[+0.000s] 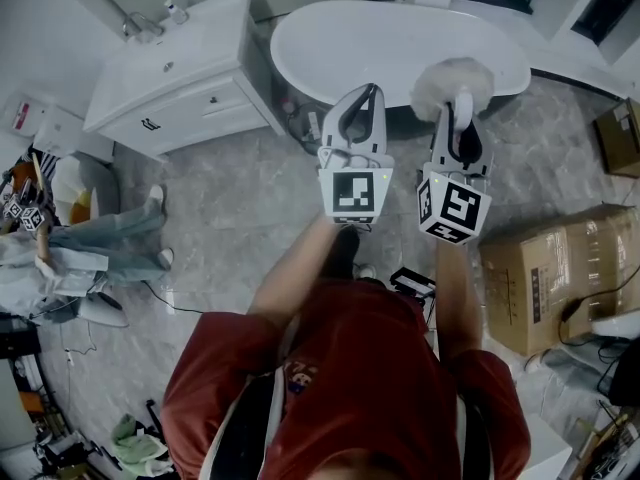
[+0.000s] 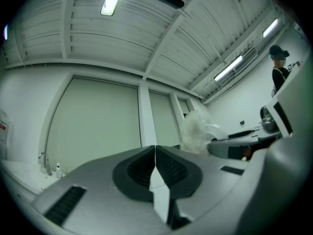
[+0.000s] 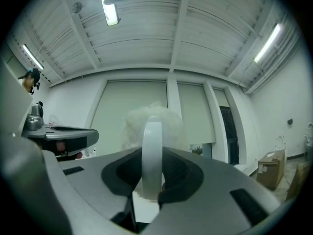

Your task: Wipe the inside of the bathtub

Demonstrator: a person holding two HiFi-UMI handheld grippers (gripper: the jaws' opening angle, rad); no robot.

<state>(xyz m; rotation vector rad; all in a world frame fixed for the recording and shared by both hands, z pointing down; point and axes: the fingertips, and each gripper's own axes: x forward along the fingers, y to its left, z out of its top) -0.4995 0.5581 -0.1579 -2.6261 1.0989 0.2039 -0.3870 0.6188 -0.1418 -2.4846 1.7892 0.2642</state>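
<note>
My left gripper (image 1: 365, 103) is closed with nothing in it. My right gripper (image 1: 462, 108) is clamped on the duster (image 1: 452, 80) by its thin white handle.

Risk: so narrow a hold may let the fluffy head twist or slip once it is pressed against the tub wall.

Box (image 1: 560, 268), right: closed, contents unseen.

Tub (image 1: 360, 43), far, ahead of both grippers: looks empty. The duster is held above its near rim, apparently not touching.
</note>
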